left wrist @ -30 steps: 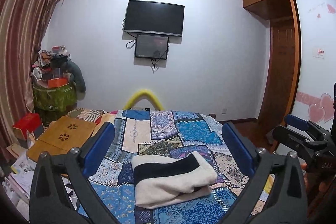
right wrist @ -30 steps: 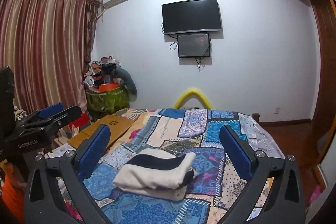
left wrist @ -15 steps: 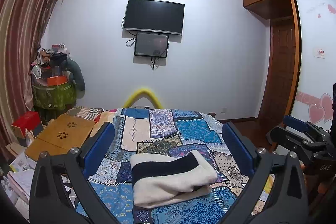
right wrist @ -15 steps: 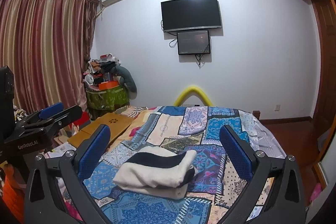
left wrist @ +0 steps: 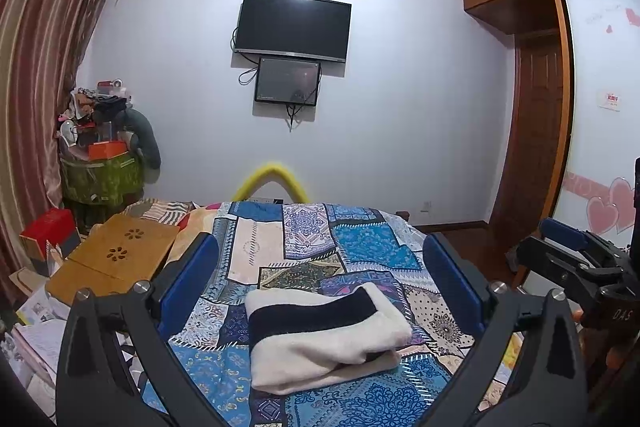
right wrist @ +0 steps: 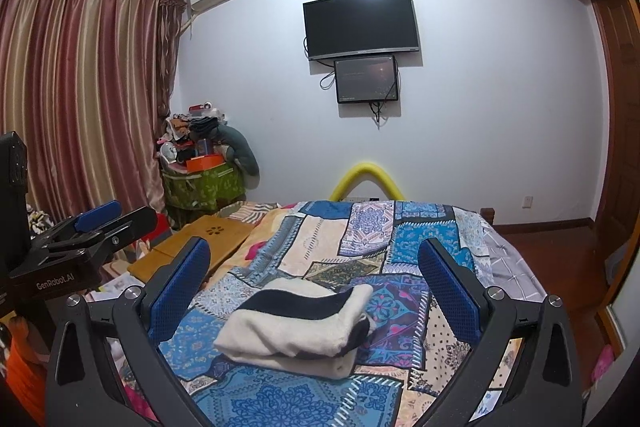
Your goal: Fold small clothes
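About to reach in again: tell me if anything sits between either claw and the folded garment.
Nothing visible does. The folded garment lies alone on the patchwork bedspread, with only bare cover between it and the open left claw or the open right claw.

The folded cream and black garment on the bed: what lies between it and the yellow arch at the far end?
Only bare patchwork bedspread between the folded garment and yellow arch, in both wrist views.

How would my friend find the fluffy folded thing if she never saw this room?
Look at the big bed with the blue patchwork quilt under the black TV. Near its front edge lies the folded cloth. It is the only cream, fuzzy bundle there, with one wide dark stripe across it.
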{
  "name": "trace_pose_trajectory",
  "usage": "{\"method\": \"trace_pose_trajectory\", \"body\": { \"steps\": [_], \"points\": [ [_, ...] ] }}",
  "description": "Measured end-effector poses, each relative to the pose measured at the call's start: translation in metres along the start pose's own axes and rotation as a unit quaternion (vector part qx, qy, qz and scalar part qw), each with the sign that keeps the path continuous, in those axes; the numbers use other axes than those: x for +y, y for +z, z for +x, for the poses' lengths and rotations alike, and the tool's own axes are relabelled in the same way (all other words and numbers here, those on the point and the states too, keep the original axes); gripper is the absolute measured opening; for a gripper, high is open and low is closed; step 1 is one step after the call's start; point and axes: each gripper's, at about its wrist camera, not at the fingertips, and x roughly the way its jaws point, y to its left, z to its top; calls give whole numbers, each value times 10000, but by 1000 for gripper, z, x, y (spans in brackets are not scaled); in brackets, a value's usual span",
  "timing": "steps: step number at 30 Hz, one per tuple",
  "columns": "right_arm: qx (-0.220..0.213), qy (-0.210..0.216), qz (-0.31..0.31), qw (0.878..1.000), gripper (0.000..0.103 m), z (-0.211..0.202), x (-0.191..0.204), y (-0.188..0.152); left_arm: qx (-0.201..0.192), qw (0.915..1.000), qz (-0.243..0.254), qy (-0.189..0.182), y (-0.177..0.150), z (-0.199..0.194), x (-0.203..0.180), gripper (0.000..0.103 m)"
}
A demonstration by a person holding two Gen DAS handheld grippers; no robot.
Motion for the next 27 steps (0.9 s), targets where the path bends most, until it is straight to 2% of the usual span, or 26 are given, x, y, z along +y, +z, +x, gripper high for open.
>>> {"method": "trace_pose_trajectory", "body": {
  "steps": [27],
  "points": [
    [12,-18,63,10000,103,-1,-2,1,130,9997,-88,-172,2,1,-3,103]
  ]
}}
